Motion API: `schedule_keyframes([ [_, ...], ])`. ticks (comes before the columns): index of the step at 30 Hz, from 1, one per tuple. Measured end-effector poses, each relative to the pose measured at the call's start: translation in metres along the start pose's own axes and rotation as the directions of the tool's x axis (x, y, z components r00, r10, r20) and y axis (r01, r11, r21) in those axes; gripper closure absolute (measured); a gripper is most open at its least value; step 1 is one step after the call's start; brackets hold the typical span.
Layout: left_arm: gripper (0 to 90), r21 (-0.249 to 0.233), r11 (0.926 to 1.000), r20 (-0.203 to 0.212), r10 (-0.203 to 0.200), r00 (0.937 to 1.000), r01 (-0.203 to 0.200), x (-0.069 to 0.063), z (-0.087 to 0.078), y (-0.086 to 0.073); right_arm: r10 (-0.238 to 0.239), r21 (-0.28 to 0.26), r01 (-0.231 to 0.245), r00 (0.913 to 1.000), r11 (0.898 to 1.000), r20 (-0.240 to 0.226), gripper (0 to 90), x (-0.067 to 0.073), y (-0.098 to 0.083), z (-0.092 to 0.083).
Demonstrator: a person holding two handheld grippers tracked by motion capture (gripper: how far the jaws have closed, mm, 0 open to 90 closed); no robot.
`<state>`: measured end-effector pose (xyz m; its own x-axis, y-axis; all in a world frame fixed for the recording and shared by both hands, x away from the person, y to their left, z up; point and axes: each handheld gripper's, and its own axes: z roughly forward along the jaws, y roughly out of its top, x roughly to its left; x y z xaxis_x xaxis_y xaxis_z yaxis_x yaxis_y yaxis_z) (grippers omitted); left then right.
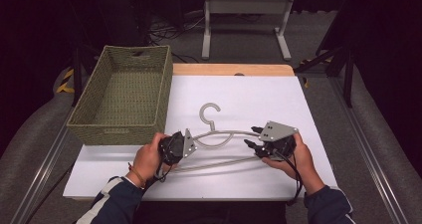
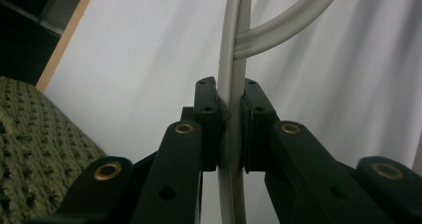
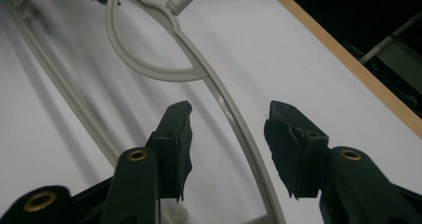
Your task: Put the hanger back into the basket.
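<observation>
White tabletop (image 1: 259, 99), wooden far edge, dark room beyond. Grey hanger (image 1: 219, 134) lying mid-frame, long axis left-right, hook pointing to the far edge. My left gripper (image 2: 231, 112) is pinching its arm; my right gripper (image 3: 226, 122) is straddling it, spread. Woven basket (image 1: 124, 92), upper left.

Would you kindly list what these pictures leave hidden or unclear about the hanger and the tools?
- Hanger, left end: high view, hidden behind the left tool.
- Hanger's hook: left tool view, cut off by the top edge.
- Hanger's right end: right tool view, runs off the bottom edge between the open jaws of the right tool.
- Basket floor: high view, near part hidden by its front wall.
</observation>
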<state>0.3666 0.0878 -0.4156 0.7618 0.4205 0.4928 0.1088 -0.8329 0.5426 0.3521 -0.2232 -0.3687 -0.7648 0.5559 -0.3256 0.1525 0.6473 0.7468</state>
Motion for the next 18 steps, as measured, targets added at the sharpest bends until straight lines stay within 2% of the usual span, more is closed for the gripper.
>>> schedule_keyframes([
  [1,81.3,-0.002,1.0000,-0.001,-0.006,1.0000,0.006,0.001,-0.001,-0.001,0.014,-0.017,-0.014,0.9999,1.000,0.004,49.2,-0.002,-0.001,-0.002],
  [3,81.3,-0.015,0.9996,-0.005,-0.023,0.9997,0.023,0.005,-0.003,-0.004,0.038,-0.053,-0.036,0.9983,0.998,0.044,42.9,-0.006,-0.003,-0.008],
  [6,81.3,-0.025,0.9989,-0.011,-0.039,0.9992,0.039,0.007,-0.005,-0.006,0.061,-0.071,-0.056,0.9957,0.996,0.070,36.9,-0.010,-0.010,-0.013],
  [8,81.3,-0.029,0.9985,-0.015,-0.046,0.9988,0.046,0.009,-0.007,-0.008,0.082,-0.064,-0.077,0.9937,0.995,0.077,33.5,-0.013,-0.016,-0.014],
  [11,81.3,-0.044,0.9976,-0.017,-0.054,0.9984,0.053,0.012,-0.010,-0.010,0.122,-0.059,-0.116,0.9862,0.991,0.111,27.1,-0.018,-0.028,-0.016],
  [14,81.4,-0.069,0.9949,-0.031,-0.076,0.9967,0.073,0.014,-0.013,-0.012,0.132,-0.038,-0.128,0.9807,0.991,0.144,24.7,-0.020,-0.040,-0.015],
  [18,81.4,-0.092,0.9909,-0.040,-0.102,0.9940,0.098,0.017,-0.017,-0.014,0.154,-0.030,-0.151,0.9746,0.988,0.162,21.6,-0.022,-0.054,-0.015],
])
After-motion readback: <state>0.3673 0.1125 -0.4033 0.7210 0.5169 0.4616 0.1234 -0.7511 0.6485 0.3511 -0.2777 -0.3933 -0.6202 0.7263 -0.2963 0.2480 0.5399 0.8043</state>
